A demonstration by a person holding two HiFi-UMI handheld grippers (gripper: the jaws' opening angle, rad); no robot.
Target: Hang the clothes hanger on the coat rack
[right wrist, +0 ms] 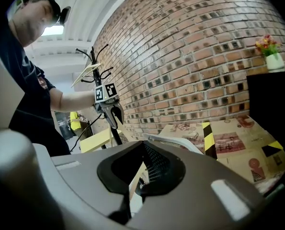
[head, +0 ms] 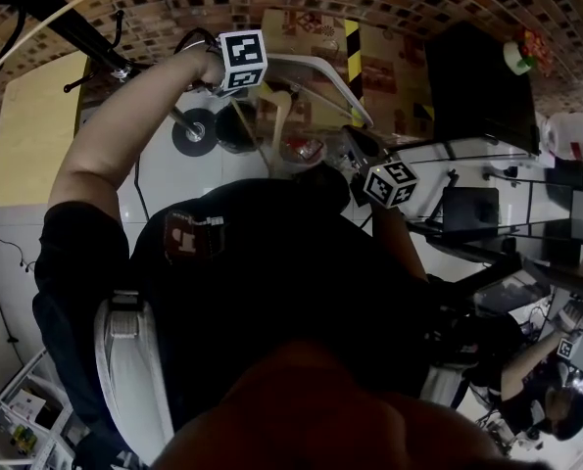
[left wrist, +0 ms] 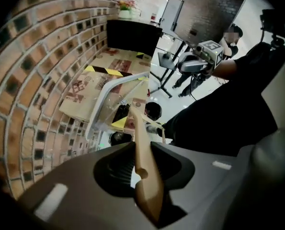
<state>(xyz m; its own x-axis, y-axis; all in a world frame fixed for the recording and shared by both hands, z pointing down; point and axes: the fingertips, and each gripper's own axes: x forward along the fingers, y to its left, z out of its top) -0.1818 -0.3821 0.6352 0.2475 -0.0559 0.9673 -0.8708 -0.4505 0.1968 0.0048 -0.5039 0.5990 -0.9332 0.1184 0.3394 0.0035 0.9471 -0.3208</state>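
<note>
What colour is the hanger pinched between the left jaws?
Light tan, like bare wood. The hanger shows best in the left gripper view.

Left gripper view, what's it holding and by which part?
A wooden hanger, pinched by the left gripper on one flat arm, right at its small notch.

Coat rack (right wrist: 93, 56) close before brick wall (right wrist: 190, 47), spare hanger (right wrist: 87, 70) across upper hooks.

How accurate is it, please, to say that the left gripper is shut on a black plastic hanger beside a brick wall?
Not quite: the hanger is pale wood, not black plastic. The left gripper view shows the left gripper shut on a wooden hanger beside the brick wall.
</note>
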